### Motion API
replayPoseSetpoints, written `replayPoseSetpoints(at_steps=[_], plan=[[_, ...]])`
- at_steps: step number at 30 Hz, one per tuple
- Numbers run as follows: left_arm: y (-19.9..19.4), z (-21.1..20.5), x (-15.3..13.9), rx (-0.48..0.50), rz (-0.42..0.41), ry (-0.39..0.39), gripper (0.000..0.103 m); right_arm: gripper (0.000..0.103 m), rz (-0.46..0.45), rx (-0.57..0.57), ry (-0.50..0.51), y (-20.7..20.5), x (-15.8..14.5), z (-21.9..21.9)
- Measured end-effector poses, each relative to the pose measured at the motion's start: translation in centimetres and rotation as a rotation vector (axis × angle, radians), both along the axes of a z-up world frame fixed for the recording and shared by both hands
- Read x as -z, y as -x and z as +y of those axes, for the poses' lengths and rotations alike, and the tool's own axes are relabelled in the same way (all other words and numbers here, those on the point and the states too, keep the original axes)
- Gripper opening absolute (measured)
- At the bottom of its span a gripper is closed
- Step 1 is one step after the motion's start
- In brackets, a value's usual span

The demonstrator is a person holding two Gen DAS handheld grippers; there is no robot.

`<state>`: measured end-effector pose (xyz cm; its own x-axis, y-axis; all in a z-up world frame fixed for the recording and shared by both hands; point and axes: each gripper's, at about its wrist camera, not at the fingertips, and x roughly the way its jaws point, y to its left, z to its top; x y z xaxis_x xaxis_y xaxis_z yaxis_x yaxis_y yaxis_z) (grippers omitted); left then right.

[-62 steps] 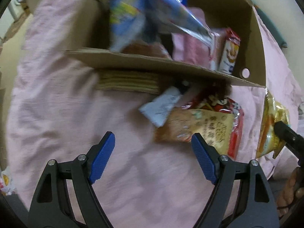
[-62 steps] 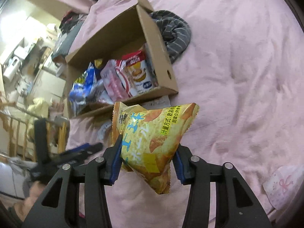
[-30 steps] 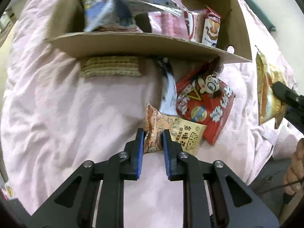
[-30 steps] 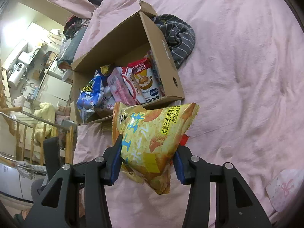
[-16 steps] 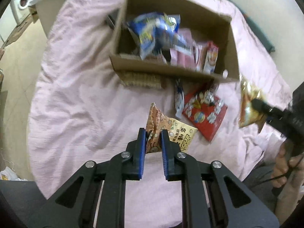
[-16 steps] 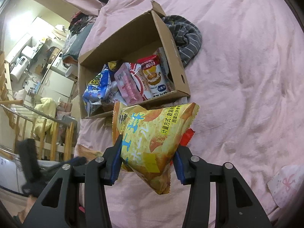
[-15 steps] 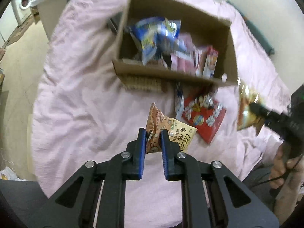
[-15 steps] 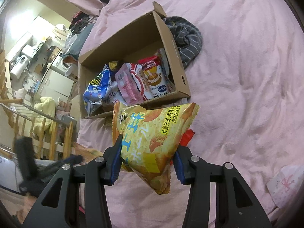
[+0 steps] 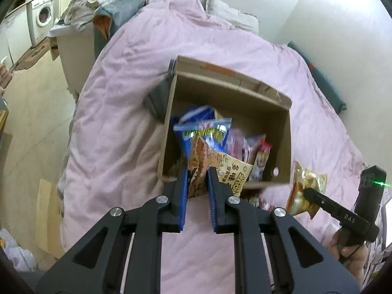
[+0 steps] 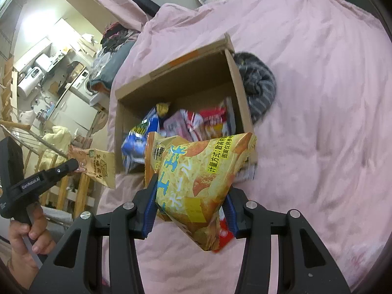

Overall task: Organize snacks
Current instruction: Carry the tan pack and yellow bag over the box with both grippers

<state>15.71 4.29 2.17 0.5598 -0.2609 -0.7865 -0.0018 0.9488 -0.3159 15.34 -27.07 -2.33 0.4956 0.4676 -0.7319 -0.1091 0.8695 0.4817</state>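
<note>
Left gripper (image 9: 198, 180) pinches orange snack pack (image 9: 215, 164) over cardboard box (image 9: 281, 132). Right gripper (image 10: 189, 207) clamps yellow chip bag (image 10: 198, 178); both off the pink bedding (image 10: 318, 98).

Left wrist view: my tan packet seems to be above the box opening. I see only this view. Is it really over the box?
Observer: No. In the right wrist view the left gripper holds the tan packet to the left of the cardboard box, outside its wall.
Operator: And the right gripper, does it hold its bag well?
Observer: Yes. The right gripper has both blue pads pressed on the lower part of the yellow bag.
</note>
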Motion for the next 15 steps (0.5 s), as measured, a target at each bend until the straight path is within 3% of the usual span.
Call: replayPoseSetpoints(at_steps=[7,9,15], plan=[[-4.2,-1.4,0.2,0.017,-0.019,-0.007,0.012,0.048,-0.018,0.009,0.042,-3.5,-0.9,1.0],[-5.2,-1.8,0.6,0.008,-0.013,-0.057,0.012,0.048,-0.028,0.006,0.064,-4.7,-1.1,1.5],[-7.2,-2.3,4.3,0.006,0.055,-0.067,0.013,0.048,-0.049,-0.012,0.105,-7.6,-1.1,2.8]])
